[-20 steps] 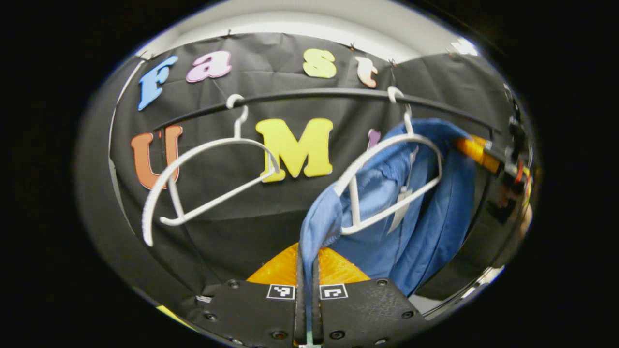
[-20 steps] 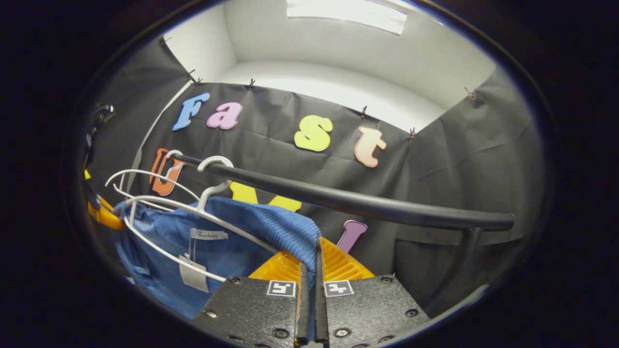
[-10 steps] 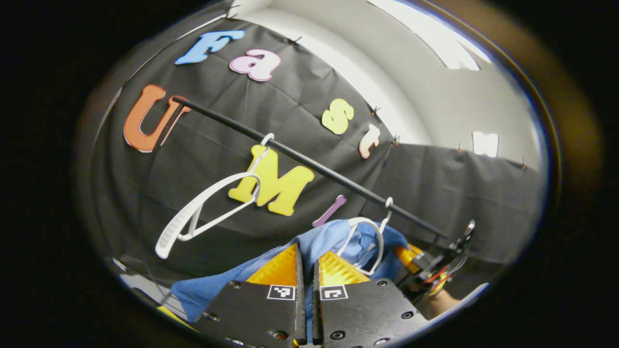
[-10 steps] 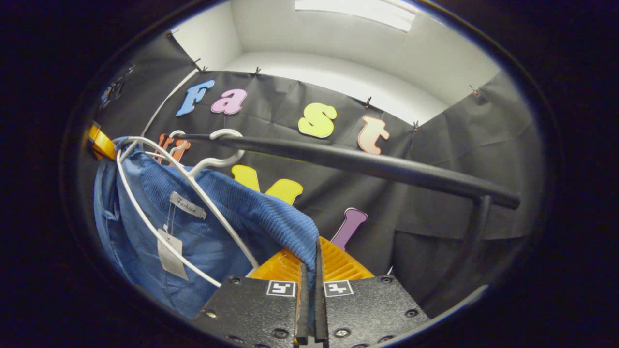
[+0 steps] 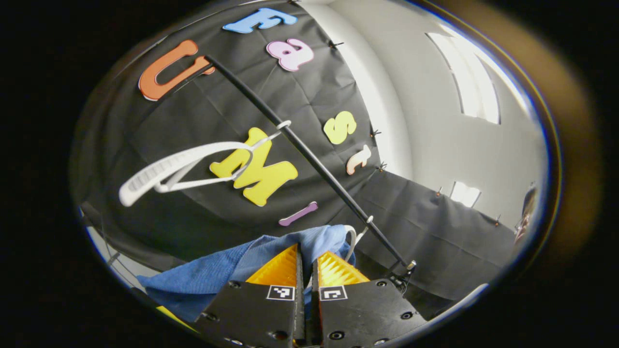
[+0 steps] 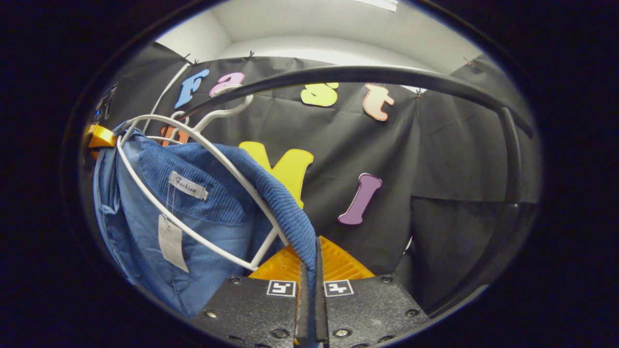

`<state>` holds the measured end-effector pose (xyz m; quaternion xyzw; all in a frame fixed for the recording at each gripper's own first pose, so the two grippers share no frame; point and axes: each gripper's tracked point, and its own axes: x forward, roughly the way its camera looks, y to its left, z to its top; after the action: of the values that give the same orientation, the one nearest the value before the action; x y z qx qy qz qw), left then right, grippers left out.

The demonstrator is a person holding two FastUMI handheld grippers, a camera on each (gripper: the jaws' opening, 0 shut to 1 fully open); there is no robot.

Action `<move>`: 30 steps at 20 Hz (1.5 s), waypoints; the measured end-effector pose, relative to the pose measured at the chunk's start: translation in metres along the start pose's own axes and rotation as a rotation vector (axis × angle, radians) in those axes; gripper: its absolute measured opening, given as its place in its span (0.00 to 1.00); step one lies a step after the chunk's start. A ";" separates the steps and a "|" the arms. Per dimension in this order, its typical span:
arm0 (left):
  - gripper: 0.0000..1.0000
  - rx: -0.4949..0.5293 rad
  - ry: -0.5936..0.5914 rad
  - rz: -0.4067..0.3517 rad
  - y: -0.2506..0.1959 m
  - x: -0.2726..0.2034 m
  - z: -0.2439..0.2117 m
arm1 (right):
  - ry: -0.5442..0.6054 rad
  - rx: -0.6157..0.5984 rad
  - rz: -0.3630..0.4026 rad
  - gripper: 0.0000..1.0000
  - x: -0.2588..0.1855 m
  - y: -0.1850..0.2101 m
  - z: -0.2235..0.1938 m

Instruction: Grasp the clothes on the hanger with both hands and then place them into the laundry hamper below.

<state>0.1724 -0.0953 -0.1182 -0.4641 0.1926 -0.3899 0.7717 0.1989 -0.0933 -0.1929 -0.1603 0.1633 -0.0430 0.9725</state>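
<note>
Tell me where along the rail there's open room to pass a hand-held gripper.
Open stretch: the black rail to the right of the loaded white hanger, toward the rail's bent end, and between the bare hanger and the garment's hanger. Crowded: around the blue garment, pinched by the right hand-held gripper and left hand-held gripper.

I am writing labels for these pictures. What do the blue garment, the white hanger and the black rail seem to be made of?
Blue garment: soft woven cloth, fine ribbed texture, likely corduroy. White hanger: thin smooth rod, perhaps coated wire or plastic. Black rail: rigid matte tube, probably metal.
</note>
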 end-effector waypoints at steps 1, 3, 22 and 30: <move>0.09 -0.030 -0.004 -0.016 0.003 0.001 0.000 | 0.003 0.006 -0.001 0.08 0.000 -0.001 -0.001; 0.04 -0.117 -0.025 -0.067 0.002 -0.002 0.003 | 0.005 -0.003 0.009 0.08 -0.001 0.003 0.001; 0.04 -0.004 -0.071 -0.205 -0.077 -0.012 0.059 | 0.032 0.067 0.142 0.08 -0.010 0.016 -0.017; 0.04 -0.188 -0.129 -0.262 -0.063 -0.018 0.059 | 0.065 0.311 0.303 0.08 -0.025 0.048 -0.051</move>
<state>0.1733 -0.0645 -0.0362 -0.5793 0.1160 -0.4371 0.6782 0.1595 -0.0595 -0.2466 0.0193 0.2084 0.0740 0.9750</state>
